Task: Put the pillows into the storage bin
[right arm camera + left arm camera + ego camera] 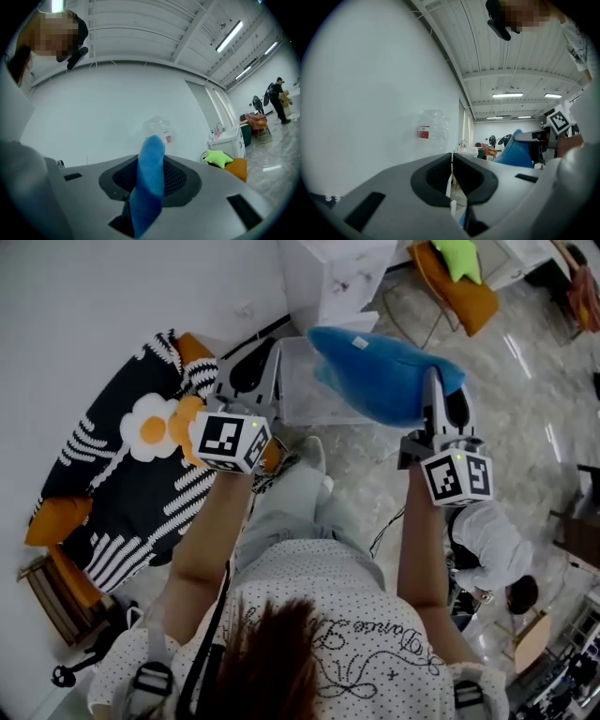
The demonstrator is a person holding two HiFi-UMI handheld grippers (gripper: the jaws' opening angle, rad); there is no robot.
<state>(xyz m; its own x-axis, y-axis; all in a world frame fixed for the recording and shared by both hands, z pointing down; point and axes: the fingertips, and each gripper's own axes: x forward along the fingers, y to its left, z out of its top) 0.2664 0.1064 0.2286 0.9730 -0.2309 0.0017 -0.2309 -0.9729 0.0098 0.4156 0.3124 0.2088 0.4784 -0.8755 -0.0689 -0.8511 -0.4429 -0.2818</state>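
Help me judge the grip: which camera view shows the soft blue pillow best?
The head view: most of the soft blue pillow shows, with the right gripper shut on its edge beside the clear plastic storage bin. The right gripper view shows only a pinched blue fold; the left gripper view, a blue corner.

pillow (380, 381): soft plush cloth | storage bin (295, 381): clear plastic | floor (525, 427): glossy stone

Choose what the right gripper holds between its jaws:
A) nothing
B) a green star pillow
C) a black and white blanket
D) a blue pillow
D: the right gripper view shows the right gripper shut on the blue pillow, blue fabric pinched between its jaws.
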